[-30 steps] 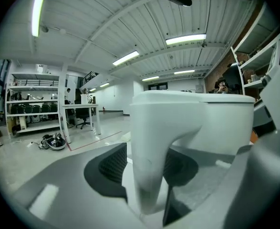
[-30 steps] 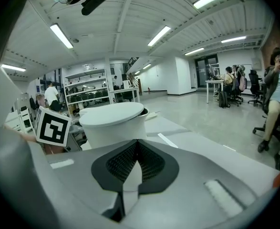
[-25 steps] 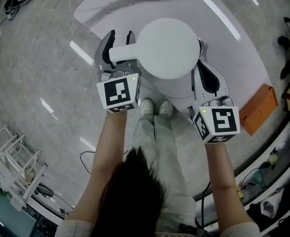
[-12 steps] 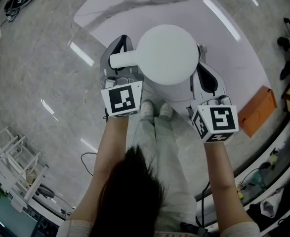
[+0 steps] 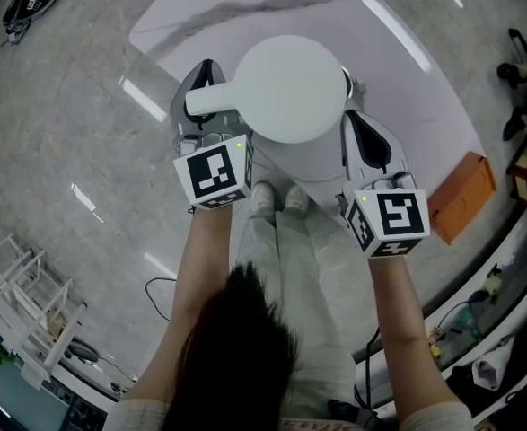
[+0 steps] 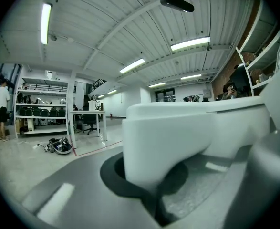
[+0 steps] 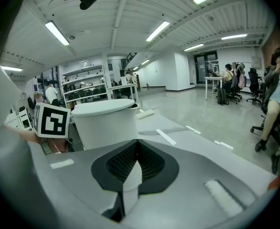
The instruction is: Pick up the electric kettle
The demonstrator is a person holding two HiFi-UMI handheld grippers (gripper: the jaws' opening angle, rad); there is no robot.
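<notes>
Nearest are the person's bare forearms, each ending in a marker cube printed with black-and-white squares. The left gripper (image 5: 200, 95) has its grey moulded jaws closed on the kettle's handle (image 6: 168, 142), a smooth, blocky white plastic bar. Its end sits pressed into the dark pad, filling the space between the jaws.

The right gripper (image 5: 357, 129) lies just right of the kettle's body. Its black ribbed pads are brought together in a narrow V and grip nothing.

The electric kettle (image 5: 290, 88) is between the two grippers, over the near edge of the table (image 5: 407, 70). It is a matte white cylinder with a flat round lid, and its handle juts out to the left. The lid is down, so the inside cannot be seen. Whether its base rests on the table cannot be told.

The table top is glossy and pale, with a grey vein running across its far part. The floor (image 5: 57, 106) around it is polished grey stone that mirrors the ceiling lights. An orange box (image 5: 461, 187) lies off the table's right edge.
</notes>
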